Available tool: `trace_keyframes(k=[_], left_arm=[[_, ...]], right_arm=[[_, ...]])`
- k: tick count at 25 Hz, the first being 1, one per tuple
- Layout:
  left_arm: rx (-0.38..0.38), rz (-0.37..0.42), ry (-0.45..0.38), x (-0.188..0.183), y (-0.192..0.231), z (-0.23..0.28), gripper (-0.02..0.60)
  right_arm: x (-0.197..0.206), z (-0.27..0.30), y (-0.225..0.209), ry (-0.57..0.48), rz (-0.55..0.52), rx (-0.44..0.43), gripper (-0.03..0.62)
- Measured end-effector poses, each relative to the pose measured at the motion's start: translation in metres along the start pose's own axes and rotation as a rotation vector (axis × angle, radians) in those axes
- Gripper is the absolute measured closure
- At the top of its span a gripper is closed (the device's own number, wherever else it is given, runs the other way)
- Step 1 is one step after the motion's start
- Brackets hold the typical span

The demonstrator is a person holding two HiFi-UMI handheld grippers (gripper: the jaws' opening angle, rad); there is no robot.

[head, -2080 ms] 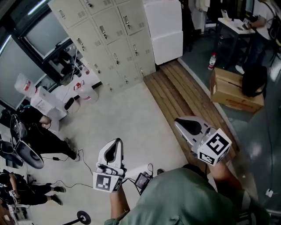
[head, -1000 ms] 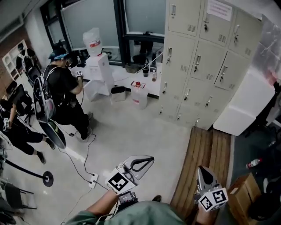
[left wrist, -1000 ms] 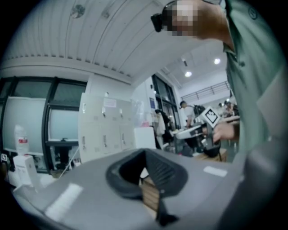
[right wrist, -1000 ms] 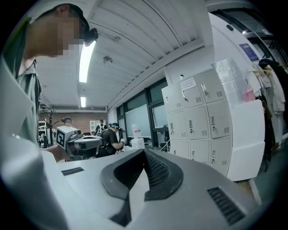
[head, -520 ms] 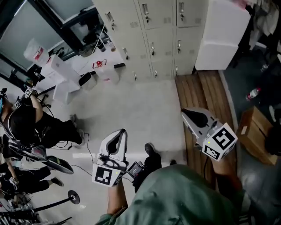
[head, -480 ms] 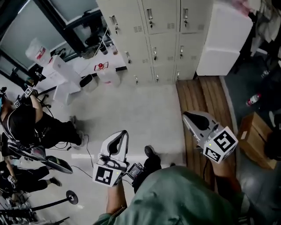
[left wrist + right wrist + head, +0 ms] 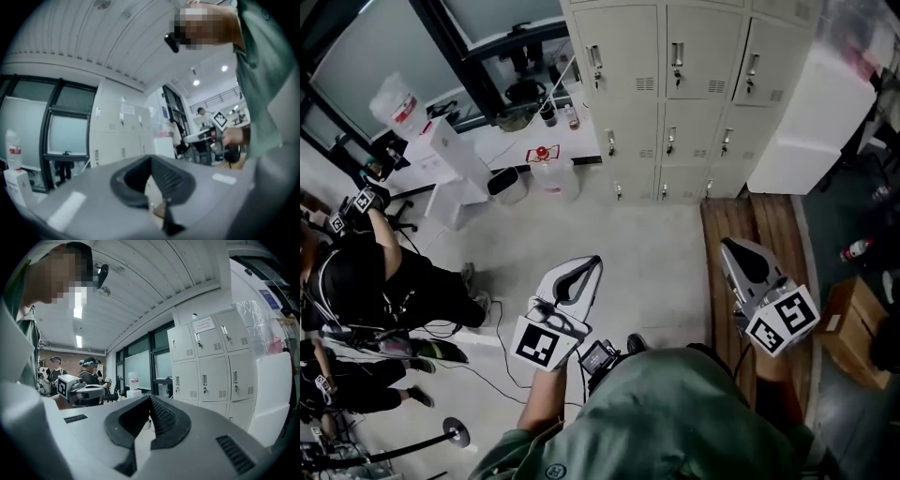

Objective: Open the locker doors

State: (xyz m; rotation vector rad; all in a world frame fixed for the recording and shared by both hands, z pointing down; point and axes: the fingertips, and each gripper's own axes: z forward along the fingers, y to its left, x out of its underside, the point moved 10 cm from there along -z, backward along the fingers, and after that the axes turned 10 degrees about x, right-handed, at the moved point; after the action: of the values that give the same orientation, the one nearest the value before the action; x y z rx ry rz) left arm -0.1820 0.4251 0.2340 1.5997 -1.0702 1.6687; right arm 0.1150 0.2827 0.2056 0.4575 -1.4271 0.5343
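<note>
Well apart from the top-cropped lockers (image 7: 630,112), left gripper (image 7: 593,262) and right gripper (image 7: 727,246) hang clenched, empty.

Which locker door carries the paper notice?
The middle-column door of the top row in the right gripper view: the paper notice sits near its top; neighbouring doors carry none.

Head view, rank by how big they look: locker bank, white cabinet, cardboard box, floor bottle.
1. locker bank
2. white cabinet
3. cardboard box, nearer the camera, so its true size is unsure
4. bottle
</note>
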Motion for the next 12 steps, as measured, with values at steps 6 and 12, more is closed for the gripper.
trace_keyframes(k=[6, 12], left_arm=[[0.044, 0.009, 0.018, 0.009, 0.048, 0.001, 0.594], [-0.035, -0.022, -0.038, 0.009, 0.086, -0.012, 0.594]], right_arm=[[0.004, 0.036, 0.005, 0.006, 0.038, 0.048, 0.589], [-0.005, 0.091, 0.01, 0.042, 0.003, -0.012, 0.589]])
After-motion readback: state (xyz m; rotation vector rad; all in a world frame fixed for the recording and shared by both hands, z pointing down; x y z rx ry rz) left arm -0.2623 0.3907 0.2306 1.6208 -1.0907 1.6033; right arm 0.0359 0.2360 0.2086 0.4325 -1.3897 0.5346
